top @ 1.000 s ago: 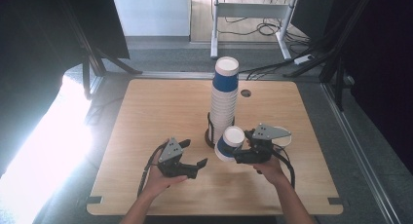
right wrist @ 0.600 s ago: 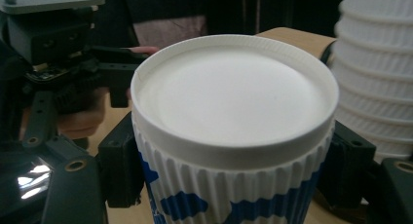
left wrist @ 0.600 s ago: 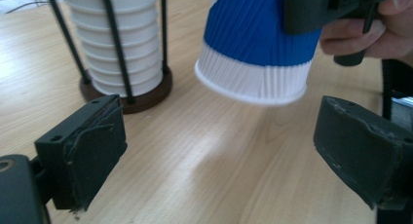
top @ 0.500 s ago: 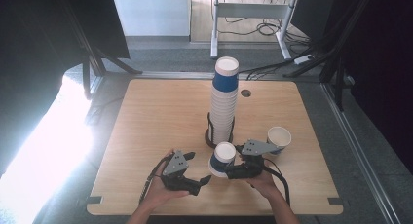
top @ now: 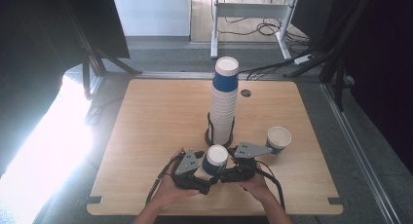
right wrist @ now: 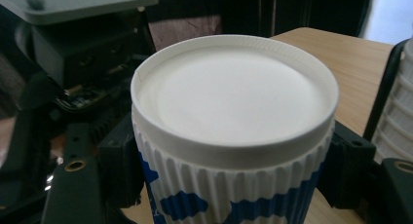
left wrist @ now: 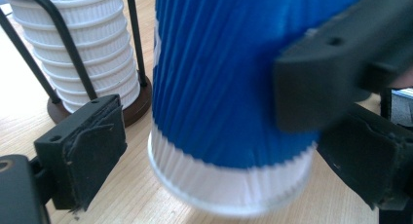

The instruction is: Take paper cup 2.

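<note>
A blue and white ribbed paper cup (top: pixel 215 158) (left wrist: pixel 219 87) (right wrist: pixel 234 97) hangs just above the table's near edge, its flat white end up. My right gripper (top: pixel 220 171) (right wrist: pixel 234 175) is shut on it, one jaw pressed against each side. My left gripper (top: pixel 208 180) (left wrist: pixel 229 156) comes in from the left; its jaws have just been opening and stand open around the lower part of the cup. The left pad (left wrist: pixel 87 151) is clearly apart from the cup wall. Behind stands a tall stack of upturned cups (top: pixel 224 102) (left wrist: pixel 78 48) in a black wire holder (top: pixel 210 136).
A single cup (top: pixel 278 139) stands mouth up on the wooden table (top: pixel 146 136), to the right of the stack. A round cable hole (top: pixel 246 93) lies at the back. Dark stands and a metal frame surround the table beyond its edges.
The right gripper carried the cup toward the near edge and lower, uncovering the single cup on the right. The left gripper moved right, and its jaws opened around the held cup.
</note>
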Tool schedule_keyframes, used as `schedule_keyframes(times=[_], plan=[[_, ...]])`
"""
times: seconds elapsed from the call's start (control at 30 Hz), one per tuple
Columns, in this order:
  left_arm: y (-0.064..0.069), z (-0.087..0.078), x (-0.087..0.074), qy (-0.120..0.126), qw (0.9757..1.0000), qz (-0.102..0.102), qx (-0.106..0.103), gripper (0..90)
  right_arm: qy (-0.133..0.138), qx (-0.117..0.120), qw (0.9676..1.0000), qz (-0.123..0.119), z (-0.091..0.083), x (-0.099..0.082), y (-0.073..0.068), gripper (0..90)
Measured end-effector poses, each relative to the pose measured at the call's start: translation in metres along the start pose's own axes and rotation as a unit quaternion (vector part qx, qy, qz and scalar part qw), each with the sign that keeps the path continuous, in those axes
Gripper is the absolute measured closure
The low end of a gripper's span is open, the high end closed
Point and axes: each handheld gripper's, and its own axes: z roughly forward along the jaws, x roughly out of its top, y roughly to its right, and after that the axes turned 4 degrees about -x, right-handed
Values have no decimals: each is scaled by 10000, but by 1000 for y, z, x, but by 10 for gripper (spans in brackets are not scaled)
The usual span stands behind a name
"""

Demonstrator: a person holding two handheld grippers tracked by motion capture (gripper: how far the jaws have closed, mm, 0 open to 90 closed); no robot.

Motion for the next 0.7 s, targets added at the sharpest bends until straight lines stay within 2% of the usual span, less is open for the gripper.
schedule_keyframes(times=[0.17, 0.47, 0.7], plan=[[4, 5, -1, 26, 9999, 94, 48, 114, 17, 53, 10000, -15, 0, 1, -5, 254], [6, 5, -2, -10, 9997, 231, 30, 196, -84, 75, 9999, 76, -1, 0, -1, 240], [7, 5, -3, -27, 9996, 283, 28, 198, -118, 97, 9999, 61, -1, -1, -1, 231]])
